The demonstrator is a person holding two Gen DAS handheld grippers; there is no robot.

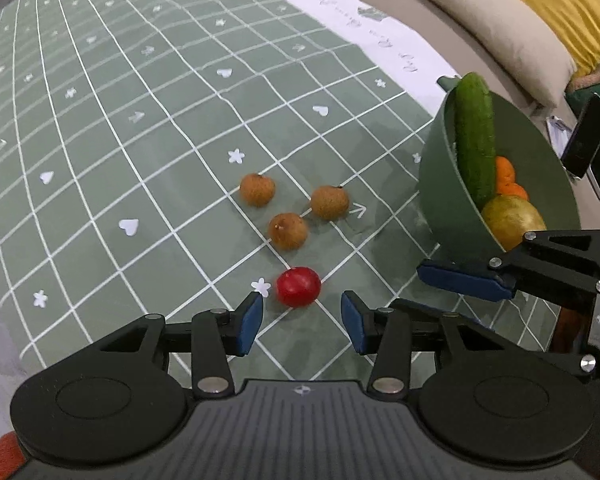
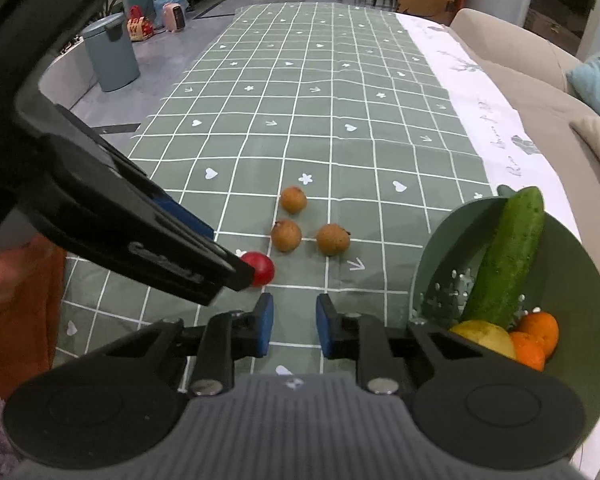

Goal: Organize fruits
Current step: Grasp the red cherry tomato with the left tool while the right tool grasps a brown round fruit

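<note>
A small red fruit [image 1: 298, 286] lies on the green checked cloth, just ahead of my open left gripper [image 1: 302, 322]; it also shows in the right wrist view [image 2: 262, 268], partly behind the left gripper's fingers [image 2: 220, 268]. Three brown longans [image 1: 288, 231] lie beyond it, also seen in the right wrist view [image 2: 286, 235]. A green bowl [image 1: 444, 184] at the right holds a cucumber [image 1: 474, 140], oranges [image 1: 506, 178] and a yellow fruit [image 1: 512, 220]. My right gripper [image 2: 294, 326] is open and empty, left of the bowl [image 2: 580, 280].
A beige sofa with cushions [image 1: 500, 28] runs along the table's right side. A white cloth strip [image 2: 480, 112] edges the table. A grey bin [image 2: 110, 54] and water bottles stand on the floor at far left.
</note>
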